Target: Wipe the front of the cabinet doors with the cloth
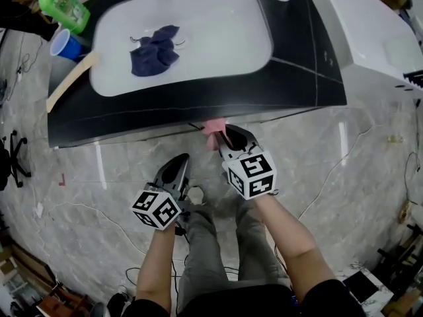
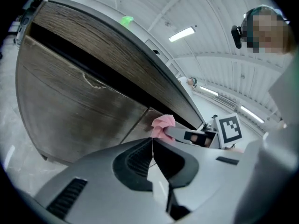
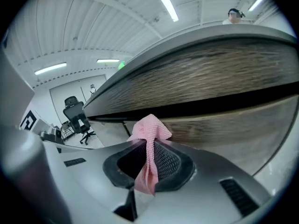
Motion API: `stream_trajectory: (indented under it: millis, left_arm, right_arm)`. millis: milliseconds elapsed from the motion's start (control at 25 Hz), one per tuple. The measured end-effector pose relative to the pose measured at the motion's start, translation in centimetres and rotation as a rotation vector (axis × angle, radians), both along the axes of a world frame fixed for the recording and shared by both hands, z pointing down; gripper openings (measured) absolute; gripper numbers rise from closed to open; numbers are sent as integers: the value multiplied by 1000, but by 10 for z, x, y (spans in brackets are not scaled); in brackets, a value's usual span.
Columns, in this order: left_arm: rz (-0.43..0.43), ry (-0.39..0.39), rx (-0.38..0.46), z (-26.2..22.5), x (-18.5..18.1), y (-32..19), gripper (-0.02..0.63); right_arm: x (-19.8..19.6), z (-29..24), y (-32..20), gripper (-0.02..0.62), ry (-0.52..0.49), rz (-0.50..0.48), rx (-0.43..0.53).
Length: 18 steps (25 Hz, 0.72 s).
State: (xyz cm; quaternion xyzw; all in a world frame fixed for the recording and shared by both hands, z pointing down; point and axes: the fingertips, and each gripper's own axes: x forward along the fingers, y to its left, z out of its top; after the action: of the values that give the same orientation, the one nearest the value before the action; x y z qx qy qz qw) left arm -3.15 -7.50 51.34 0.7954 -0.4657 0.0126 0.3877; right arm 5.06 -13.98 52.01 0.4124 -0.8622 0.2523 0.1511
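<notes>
A pink cloth (image 3: 148, 133) is pinched in my right gripper (image 3: 145, 146), which is shut on it. The cloth (image 1: 214, 129) sits just under the counter's front edge, close to the wood-grain cabinet doors (image 3: 219, 125). The same cloth (image 2: 162, 123) shows in the left gripper view, near the seam between two doors (image 2: 88, 111). My left gripper (image 2: 152, 141) is shut with nothing in it; it (image 1: 176, 170) hangs lower and to the left, away from the doors.
A black counter (image 1: 198, 104) carries a white sink basin (image 1: 251, 38) with a dark blue rag (image 1: 154, 50) in it. A blue cup (image 1: 65, 45) and a green bottle (image 1: 63, 5) stand at its left end. Grey marble floor (image 1: 344, 157) with cables lies below.
</notes>
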Motion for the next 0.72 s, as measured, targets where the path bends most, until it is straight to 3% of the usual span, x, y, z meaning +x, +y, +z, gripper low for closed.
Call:
stream_trajectory:
  millis: [160, 720]
  left_arm:
    - [57, -37, 5, 3, 39, -9, 9]
    - [166, -2, 13, 12, 151, -34, 9]
  right_arm:
    - [39, 6, -3, 54, 2, 26, -10]
    - [188, 16, -19, 54, 47, 169, -4]
